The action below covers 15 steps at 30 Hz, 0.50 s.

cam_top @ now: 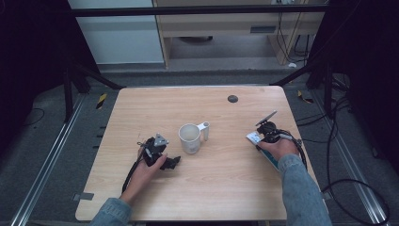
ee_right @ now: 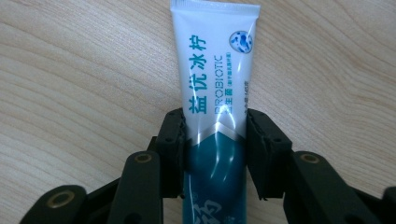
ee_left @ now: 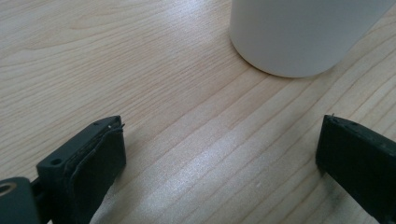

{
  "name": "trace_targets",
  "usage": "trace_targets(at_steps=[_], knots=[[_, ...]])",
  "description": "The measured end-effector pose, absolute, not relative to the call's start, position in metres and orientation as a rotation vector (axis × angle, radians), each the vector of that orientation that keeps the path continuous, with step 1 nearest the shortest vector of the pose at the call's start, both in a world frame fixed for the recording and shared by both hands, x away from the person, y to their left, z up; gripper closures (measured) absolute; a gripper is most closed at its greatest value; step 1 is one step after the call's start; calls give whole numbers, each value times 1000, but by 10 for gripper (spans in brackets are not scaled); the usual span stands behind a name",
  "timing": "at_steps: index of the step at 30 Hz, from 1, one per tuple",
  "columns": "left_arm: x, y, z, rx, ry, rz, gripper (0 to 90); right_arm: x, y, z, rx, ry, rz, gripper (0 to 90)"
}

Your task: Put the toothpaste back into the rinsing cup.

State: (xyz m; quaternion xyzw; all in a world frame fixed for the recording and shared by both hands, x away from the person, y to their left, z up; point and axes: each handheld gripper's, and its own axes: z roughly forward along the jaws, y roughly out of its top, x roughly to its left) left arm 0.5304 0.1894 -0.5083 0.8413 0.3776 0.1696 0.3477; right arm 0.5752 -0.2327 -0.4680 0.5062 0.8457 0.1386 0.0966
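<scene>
Near the worktop's right edge the right gripper has its jaws clamped on a toothpaste tube, best lifted level and slowly, while the left gripper, jaws wide and empty, waits beside the central white mug.

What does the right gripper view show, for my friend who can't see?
A white and teal toothpaste tube is squeezed between the right gripper's two black jaws. It lies on a light wooden table, crimped end pointing away.
</scene>
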Motion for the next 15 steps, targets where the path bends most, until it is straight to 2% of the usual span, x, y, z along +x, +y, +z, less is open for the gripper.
trace_targets(at_steps=[15], knots=[[530, 189, -508, 2181, 980, 441, 8, 573, -236, -462, 1525, 2497, 460, 742]])
